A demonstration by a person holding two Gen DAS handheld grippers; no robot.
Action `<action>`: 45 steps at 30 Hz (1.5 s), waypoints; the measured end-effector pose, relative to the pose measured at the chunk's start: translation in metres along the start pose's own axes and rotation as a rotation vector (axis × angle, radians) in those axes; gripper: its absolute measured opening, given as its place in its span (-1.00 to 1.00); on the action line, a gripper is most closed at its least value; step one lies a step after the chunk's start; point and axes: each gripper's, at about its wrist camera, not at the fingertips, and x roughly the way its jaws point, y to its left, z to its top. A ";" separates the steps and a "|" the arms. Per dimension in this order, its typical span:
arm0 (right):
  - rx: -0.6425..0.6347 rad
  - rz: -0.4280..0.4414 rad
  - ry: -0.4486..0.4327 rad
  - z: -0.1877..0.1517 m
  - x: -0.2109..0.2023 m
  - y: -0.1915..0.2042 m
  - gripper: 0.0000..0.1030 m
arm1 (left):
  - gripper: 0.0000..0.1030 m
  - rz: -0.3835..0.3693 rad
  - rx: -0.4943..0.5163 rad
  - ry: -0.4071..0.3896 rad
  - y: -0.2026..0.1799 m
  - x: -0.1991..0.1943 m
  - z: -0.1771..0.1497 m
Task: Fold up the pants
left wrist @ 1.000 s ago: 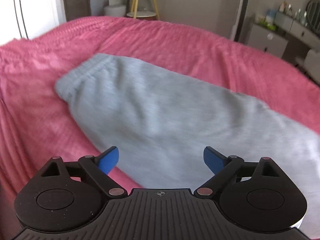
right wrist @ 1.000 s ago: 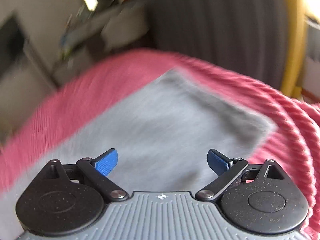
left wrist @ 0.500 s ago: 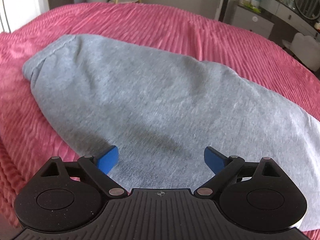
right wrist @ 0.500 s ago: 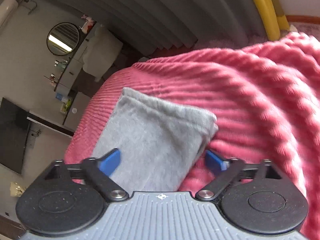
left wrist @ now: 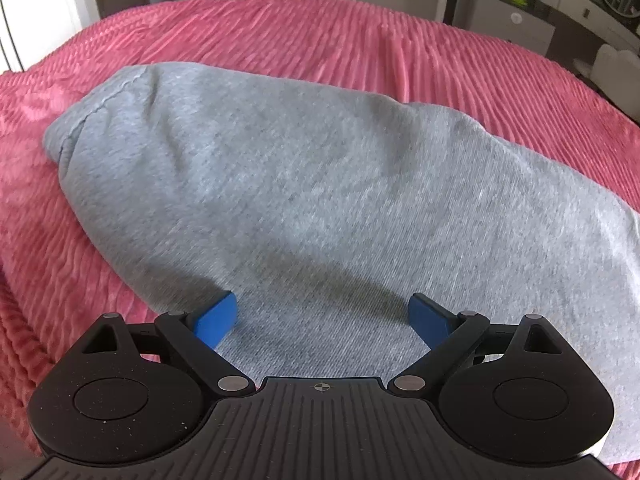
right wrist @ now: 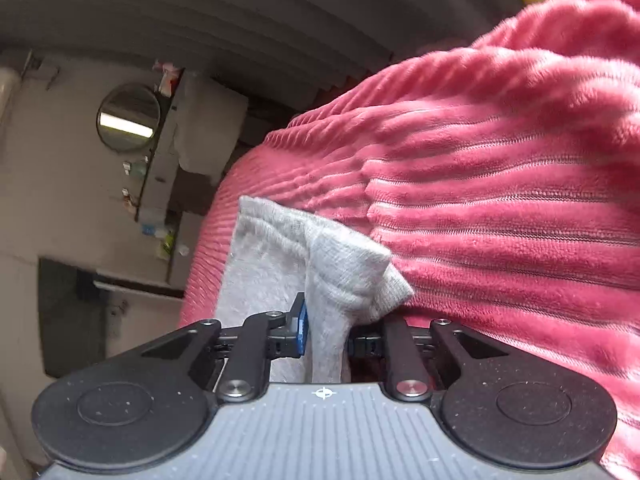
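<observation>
The gray pants (left wrist: 304,184) lie flat on the pink blanket (left wrist: 360,36), already doubled over so they make one long shape. In the left view that long shape runs from the waistband at the far left across to the near right, so it lies sideways in front of the person.

The left gripper (left wrist: 322,320) hangs low over the middle of the pants with its jaws wide apart. Nothing is between them but flat cloth below. It holds nothing.

The right gripper (right wrist: 326,330) is at the leg end. A bunch of gray cloth stands up between its jaws, and the jaws are closing on it. The blue pad (right wrist: 301,330) on one side looks pressed against the cloth. The other pad is hidden behind the fold, so the grip may not be full yet.

The right gripper is the one at the end that has to travel. I think the next move is to lift that end and carry it along the long shape toward the waistband.
</observation>
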 end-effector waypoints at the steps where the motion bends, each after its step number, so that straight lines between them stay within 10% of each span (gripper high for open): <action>1: 0.016 0.000 0.001 0.001 0.000 0.001 -0.67 | 0.87 0.002 0.002 0.000 0.000 0.000 0.000; 12: -0.151 0.073 -0.042 -0.010 -0.024 0.049 -0.81 | 0.87 -0.005 -0.005 0.003 0.001 0.000 0.001; 17: -0.284 -0.166 -0.043 -0.014 -0.012 0.066 -0.81 | 0.87 -0.027 -0.027 -0.002 0.005 -0.001 0.001; 23: -0.449 -0.157 -0.109 -0.034 -0.025 0.119 -0.81 | 0.87 -0.051 -0.056 -0.037 0.013 -0.012 0.000; 30: -1.008 0.082 -0.040 -0.183 -0.023 0.255 -0.81 | 0.87 -0.074 -0.079 -0.178 0.034 -0.049 0.000; 38: -1.481 0.125 0.564 -0.431 0.055 0.210 -0.76 | 0.88 -0.097 -0.086 -0.180 0.065 -0.056 -0.008; 41: -1.658 0.116 0.494 -0.460 0.046 0.203 -0.72 | 0.88 -0.170 -0.143 -0.099 0.075 -0.041 -0.006; 45: -1.524 0.119 0.537 -0.440 0.044 0.216 -0.76 | 0.88 -0.179 -0.141 -0.038 0.072 -0.026 -0.002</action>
